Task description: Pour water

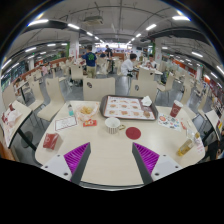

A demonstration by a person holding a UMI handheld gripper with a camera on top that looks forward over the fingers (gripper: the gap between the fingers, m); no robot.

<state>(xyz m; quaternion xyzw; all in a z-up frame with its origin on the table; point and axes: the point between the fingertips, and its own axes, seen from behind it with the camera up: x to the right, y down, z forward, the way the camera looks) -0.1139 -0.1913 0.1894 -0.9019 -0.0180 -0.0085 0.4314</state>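
- Water vessel: none can be picked out with certainty; a white cup (112, 124) stands on the surface (100, 160) well ahead of the jaws, and a tall dark-red tumbler (175, 110) stands farther off to the right.
- Near the white cup lie a red round lid or coaster (133, 133) and, beyond it, a patterned tray (129, 107).
- Gripper (110, 157) hangs above the near edge of the surface, its jaws released and wide apart with nothing between them.
- Progress, as I judge it: nothing grasped, nothing tilted, so pouring has not begun; reaching, gripping a vessel and tipping it all remain.
- Farther out, chairs, other tables and seated people (90, 60) fill the hall.
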